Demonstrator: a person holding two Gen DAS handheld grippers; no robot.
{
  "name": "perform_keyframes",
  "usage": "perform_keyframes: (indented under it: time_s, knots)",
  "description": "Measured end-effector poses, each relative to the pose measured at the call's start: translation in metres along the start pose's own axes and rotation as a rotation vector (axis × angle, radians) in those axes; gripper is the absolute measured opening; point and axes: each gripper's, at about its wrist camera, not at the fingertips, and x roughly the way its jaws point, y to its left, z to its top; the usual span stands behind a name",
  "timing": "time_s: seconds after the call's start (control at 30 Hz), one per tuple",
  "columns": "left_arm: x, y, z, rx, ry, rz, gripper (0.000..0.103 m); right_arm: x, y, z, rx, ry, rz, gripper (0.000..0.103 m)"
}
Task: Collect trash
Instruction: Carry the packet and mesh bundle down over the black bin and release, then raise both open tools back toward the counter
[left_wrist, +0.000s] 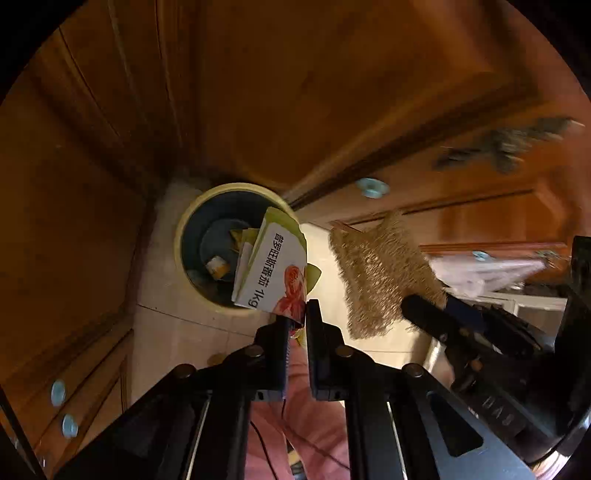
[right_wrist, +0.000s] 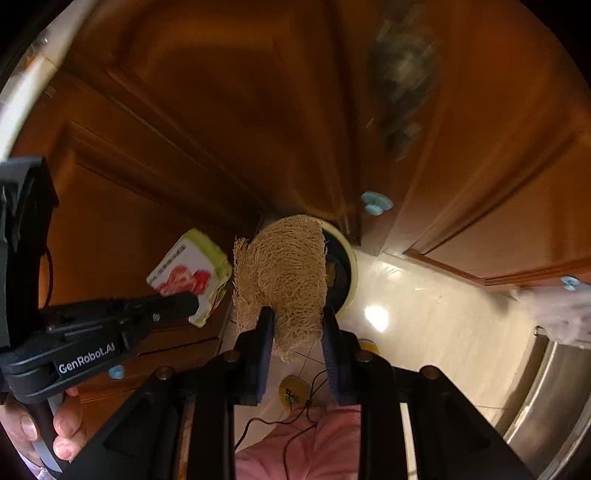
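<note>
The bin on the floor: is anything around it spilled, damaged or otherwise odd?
Nothing is spilled. The bin stands upright in the cabinet corner with scraps inside. The only unusual things are carried: a creased tomato pack in the left gripper and a frayed loofah in the right gripper.

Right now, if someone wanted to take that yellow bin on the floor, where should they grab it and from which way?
Probably the bin's rim, reached from above: it stands upright and open-topped in a corner of wooden cabinets, so its sides are hemmed in. The rim nearest the tiled floor looks freest.
</note>
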Motion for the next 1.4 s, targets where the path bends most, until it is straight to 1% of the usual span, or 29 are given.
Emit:
perform_keyframes:
  time_s: [0.07,0.13,0.17,0.2,0.23,0.27,0.3,0.33,0.4,0.47,0.57,0.7,0.9,1.0,1.1,1.2,1.27,1.4]
  knots:
    - [0.018,0.007,0.007,0.001,0.001,0.034,0.007,0.024,-0.003,0.003,-0.008,0.014,0.001,0.026]
    - [0.032,0.017,0.012,-0.001,0.003,0.064,0.02,0.045,0.0,0.01,-0.025,0.02,-0.001,0.027]
    - [0.039,0.018,0.017,-0.004,0.0,0.081,0.025,0.054,0.001,0.014,-0.032,0.029,0.008,0.03]
    - [0.043,0.021,0.02,-0.007,-0.002,0.101,0.038,0.064,0.003,0.018,-0.037,0.042,0.007,0.031]
    - [0.048,0.025,0.022,-0.014,-0.001,0.13,0.057,0.074,0.005,0.022,-0.041,0.055,-0.009,0.032]
    - [0.052,0.03,0.023,-0.026,-0.004,0.159,0.063,0.082,0.007,0.027,-0.044,0.072,-0.023,0.035]
    - [0.053,0.036,0.023,-0.039,-0.018,0.18,0.068,0.088,0.009,0.03,-0.046,0.088,-0.038,0.035]
    - [0.053,0.038,0.024,-0.05,-0.026,0.185,0.068,0.094,0.011,0.033,-0.048,0.106,-0.05,0.036]
    - [0.051,0.046,0.022,-0.066,-0.032,0.19,0.069,0.096,0.014,0.038,-0.052,0.114,-0.047,0.036]
    - [0.049,0.049,0.021,-0.072,-0.041,0.216,0.069,0.091,0.019,0.04,-0.072,0.098,-0.051,0.037]
    - [0.043,0.047,0.021,-0.053,-0.058,0.246,0.07,0.078,0.029,0.041,-0.119,0.058,-0.058,0.037]
    - [0.029,0.044,0.026,-0.017,-0.113,0.246,0.069,0.058,0.043,0.042,-0.156,0.017,-0.04,0.037]
    - [-0.005,0.036,0.025,-0.054,-0.147,0.2,0.069,0.025,0.049,0.045,-0.153,0.025,-0.018,0.037]
    - [-0.026,0.032,0.023,-0.082,-0.144,0.183,0.069,0.003,0.057,0.046,-0.151,0.035,-0.023,0.037]
    - [-0.053,0.027,0.022,-0.124,-0.116,0.18,0.069,-0.025,0.064,0.046,-0.154,0.033,-0.031,0.037]
    - [-0.082,0.019,0.02,-0.129,-0.142,0.179,0.069,-0.062,0.073,0.046,-0.177,-0.003,-0.032,0.037]
    - [-0.108,0.011,0.018,-0.115,-0.163,0.193,0.069,-0.091,0.081,0.046,-0.197,-0.031,-0.042,0.037]
    - [-0.155,-0.008,0.011,-0.087,-0.206,0.186,0.069,-0.144,0.089,0.045,-0.215,-0.091,-0.04,0.037]
